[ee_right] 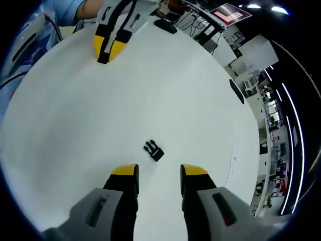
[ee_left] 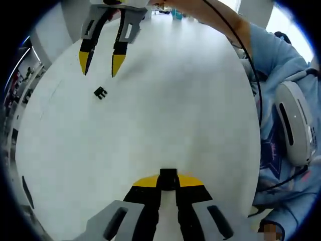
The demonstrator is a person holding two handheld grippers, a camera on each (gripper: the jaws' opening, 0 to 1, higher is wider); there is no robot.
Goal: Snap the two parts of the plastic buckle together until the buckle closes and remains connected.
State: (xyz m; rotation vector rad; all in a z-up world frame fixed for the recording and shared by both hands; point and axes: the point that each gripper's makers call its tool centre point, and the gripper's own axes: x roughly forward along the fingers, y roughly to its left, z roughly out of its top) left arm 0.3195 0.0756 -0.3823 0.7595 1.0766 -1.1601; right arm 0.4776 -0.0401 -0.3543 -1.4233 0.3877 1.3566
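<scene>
White table (ee_right: pixel 200 100) carries one loose black buckle part (ee_right: pixel 153 150), lying just ahead of the right hand-held gripper (ee_right: pixel 158 173), whose jaws stand wide with nothing between them. A second black buckle part (ee_left: pixel 168 178) sits pinched between the tips of the left hand-held gripper (ee_left: pixel 168 182). Two hand-held grippers, two buckle parts, well apart.

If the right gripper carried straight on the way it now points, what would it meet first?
Most likely the black pronged buckle part on the white table, just ahead of the open right gripper; height above the table is unclear.
</scene>
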